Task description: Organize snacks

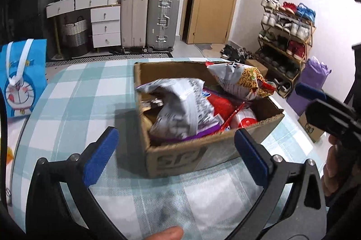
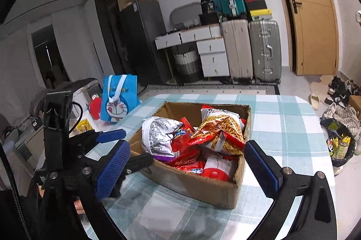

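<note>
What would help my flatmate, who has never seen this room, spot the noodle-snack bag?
On the blue-checked table sits an open cardboard box of snack bags. The noodle-snack bag leans at the box's far end, near the shoe-rack side. Unlike the silver-grey bag beside it, its front pictures golden fried noodles.

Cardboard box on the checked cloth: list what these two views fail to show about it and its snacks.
- Box floor: both views, hidden under the packets in the cardboard box.
- Grey-printed packet: left wrist view, motion-blurred, text unreadable.
- Red-and-white item: right wrist view, half buried by the red packet; kind unclear.
- Noodle packet: crumpled, its brand name unreadable.
- Box's printed side: left wrist view, blurred and partly behind the left gripper.
</note>
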`<state>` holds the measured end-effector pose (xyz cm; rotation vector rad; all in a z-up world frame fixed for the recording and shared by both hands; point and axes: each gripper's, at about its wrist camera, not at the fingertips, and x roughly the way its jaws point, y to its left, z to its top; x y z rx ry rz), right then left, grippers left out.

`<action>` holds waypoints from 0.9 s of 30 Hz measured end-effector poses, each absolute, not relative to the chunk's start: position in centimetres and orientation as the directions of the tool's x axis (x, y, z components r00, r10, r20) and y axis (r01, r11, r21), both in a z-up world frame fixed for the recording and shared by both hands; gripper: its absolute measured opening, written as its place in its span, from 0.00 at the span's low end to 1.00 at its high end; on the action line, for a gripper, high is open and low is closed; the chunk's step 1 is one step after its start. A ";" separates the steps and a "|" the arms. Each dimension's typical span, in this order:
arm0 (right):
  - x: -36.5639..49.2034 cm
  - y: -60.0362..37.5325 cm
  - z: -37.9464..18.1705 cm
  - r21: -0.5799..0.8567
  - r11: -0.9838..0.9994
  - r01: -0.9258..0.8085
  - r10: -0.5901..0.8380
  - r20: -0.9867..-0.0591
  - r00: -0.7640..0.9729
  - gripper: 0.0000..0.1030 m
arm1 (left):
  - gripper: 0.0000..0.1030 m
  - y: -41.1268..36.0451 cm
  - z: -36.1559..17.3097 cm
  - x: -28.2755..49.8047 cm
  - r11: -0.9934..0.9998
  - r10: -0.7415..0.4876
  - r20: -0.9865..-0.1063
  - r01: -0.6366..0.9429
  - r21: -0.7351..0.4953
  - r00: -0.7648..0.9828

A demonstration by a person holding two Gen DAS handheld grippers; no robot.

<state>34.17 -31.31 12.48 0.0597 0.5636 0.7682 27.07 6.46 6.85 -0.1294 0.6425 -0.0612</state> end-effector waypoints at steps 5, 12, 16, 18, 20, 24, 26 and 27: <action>32.7 -31.8 11.2 0.228 0.739 -0.634 0.658 -0.445 0.607 1.00 | 0.99 7.7 6.8 24.1 0.990 -0.079 -0.552 0.002 -0.139 0.830; 30.6 -32.1 9.3 0.211 0.736 -0.644 0.664 -0.414 0.623 1.00 | 0.99 8.3 5.9 20.9 0.993 -0.056 -0.508 -0.006 -0.119 0.860; 29.5 -32.4 8.7 0.190 0.747 -0.637 0.652 -0.393 0.648 1.00 | 0.99 7.8 5.5 20.3 0.995 -0.045 -0.495 -0.007 -0.103 0.868; 29.4 -32.6 8.5 0.184 0.752 -0.633 0.647 -0.391 0.655 1.00 | 0.99 7.6 5.3 20.2 0.995 -0.045 -0.481 -0.005 -0.102 0.875; 29.2 -32.7 8.3 0.178 0.758 -0.627 0.641 -0.381 0.667 1.00 | 0.99 7.3 5.2 20.4 0.995 -0.041 -0.473 -0.005 -0.097 0.880; 29.2 -33.0 8.3 0.186 0.755 -0.629 0.648 -0.357 0.672 1.00 | 0.99 7.1 4.9 20.3 0.996 -0.033 -0.460 -0.010 -0.089 0.887; 29.2 -33.2 8.3 0.183 0.759 -0.625 0.645 -0.347 0.681 1.00 | 0.99 7.0 4.7 20.3 0.996 -0.031 -0.455 -0.010 -0.087 0.890; 29.2 -33.3 8.2 0.182 0.760 -0.623 0.643 -0.344 0.684 1.00 | 0.99 6.9 4.5 20.4 0.996 -0.027 -0.456 -0.013 -0.084 0.890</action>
